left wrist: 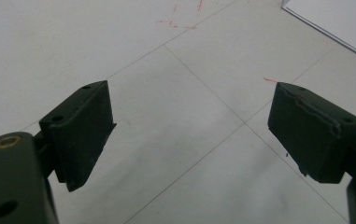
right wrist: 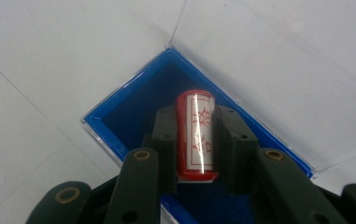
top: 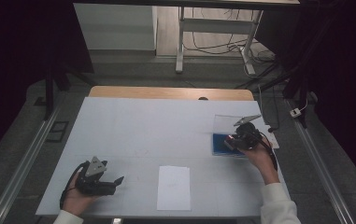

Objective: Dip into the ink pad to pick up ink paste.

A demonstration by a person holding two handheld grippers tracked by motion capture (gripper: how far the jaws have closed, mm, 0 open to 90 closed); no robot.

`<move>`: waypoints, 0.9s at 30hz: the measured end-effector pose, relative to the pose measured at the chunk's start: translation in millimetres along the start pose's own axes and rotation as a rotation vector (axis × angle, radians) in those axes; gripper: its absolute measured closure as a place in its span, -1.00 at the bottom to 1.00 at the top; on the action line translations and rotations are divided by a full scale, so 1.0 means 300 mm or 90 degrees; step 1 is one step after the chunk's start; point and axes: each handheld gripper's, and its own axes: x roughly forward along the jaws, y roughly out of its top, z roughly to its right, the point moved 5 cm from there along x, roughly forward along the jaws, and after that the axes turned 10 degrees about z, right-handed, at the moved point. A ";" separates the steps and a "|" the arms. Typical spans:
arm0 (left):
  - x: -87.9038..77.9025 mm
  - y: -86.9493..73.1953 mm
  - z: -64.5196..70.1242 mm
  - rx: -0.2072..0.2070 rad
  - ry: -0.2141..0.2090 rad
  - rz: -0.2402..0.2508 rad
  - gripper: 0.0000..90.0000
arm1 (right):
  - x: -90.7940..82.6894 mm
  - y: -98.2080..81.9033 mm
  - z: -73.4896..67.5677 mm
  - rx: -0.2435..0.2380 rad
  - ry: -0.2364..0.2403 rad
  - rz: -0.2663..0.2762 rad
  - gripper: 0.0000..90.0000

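Note:
A red cylinder stamp (right wrist: pixel 195 135) with a white label and red characters sits clamped between the jaws of my right gripper (right wrist: pixel 195 126), over the blue-lined clear box (right wrist: pixel 133 100). In the high view the right gripper (top: pixel 235 139) hangs over that box (top: pixel 221 143) at the table's right, its clear lid (top: pixel 226 122) standing up behind. My left gripper (top: pixel 118 180) rests low at the front left, jaws wide apart with bare table between them (left wrist: pixel 192 123). A white paper sheet (top: pixel 174 187) lies near the front edge, between the two hands.
The white table top (top: pixel 157 126) has faint seams and small red marks (left wrist: pixel 175 22). A corner of the paper sheet (left wrist: pixel 339 18) shows in the left gripper view. Beyond the table's far wooden edge (top: pixel 171 92) stand desk legs and cables on the floor.

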 end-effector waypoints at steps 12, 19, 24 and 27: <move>0.001 0.002 0.011 0.001 -0.004 -0.002 -0.68 | 0.005 -0.003 0.002 0.001 0.007 0.000 0.58; 0.000 0.001 0.011 0.002 -0.004 -0.002 -0.68 | 0.007 -0.002 -0.003 -0.013 0.001 -0.003 0.58; 0.000 0.002 0.012 0.003 -0.004 -0.001 -0.68 | 0.007 -0.003 -0.003 -0.011 0.001 -0.002 0.58; 0.000 0.001 0.012 0.004 -0.003 -0.001 -0.68 | 0.007 -0.005 -0.001 -0.006 0.004 0.003 0.58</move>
